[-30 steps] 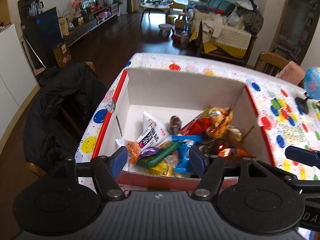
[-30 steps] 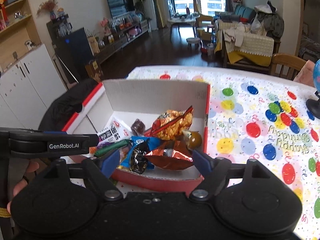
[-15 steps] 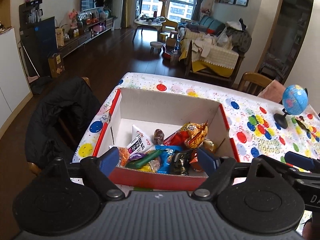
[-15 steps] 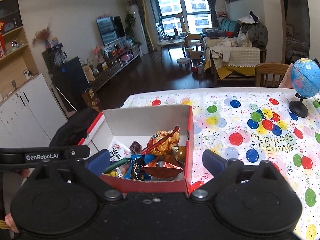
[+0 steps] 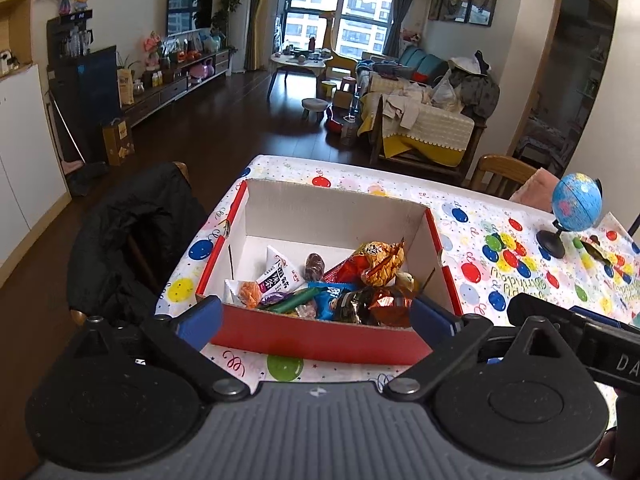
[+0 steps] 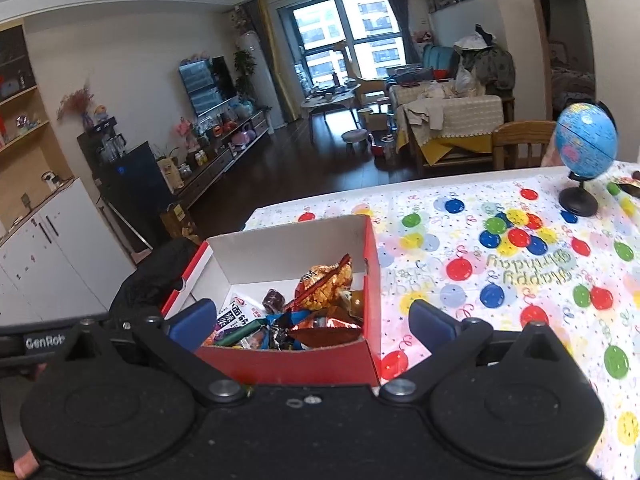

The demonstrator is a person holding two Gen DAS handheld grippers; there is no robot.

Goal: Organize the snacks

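Snacks (image 5: 320, 286) lie heaped in the near half of an open red-and-white box (image 5: 316, 338), which stands on the balloon-print surface (image 6: 500, 280) near its left edge. Nearest each camera, both claws hang short of the box's near red wall. The left claw (image 5: 316, 316) has just been opening; its blue pads stand wide, either side of the box's near wall in the picture, with no snack between them and no contact visible. The right claw (image 6: 312, 318) has also just been opening and stands equally wide, with nothing between its pads.

Inside the box, the identifiable items are a white sachet with black print (image 5: 276, 276), a green stick pack (image 5: 292, 302), a blue wrapper (image 5: 330, 298), a dark foil pack (image 5: 356, 306), an orange-red crinkled bag (image 5: 374, 258) and a small brown wrapped piece (image 5: 314, 262). The far half of the box floor is bare.

Beyond the box, the open surface carries no loose snack in either view. Further right stands a small globe (image 6: 586, 138); beside it, at the frame edge, lie a few small items too blurred to identify.

Judgement: collection appears essentially complete, since every recognisable snack is already boxed. Remaining work, if any, is checking the unclear items near the globe and tidying the heap.
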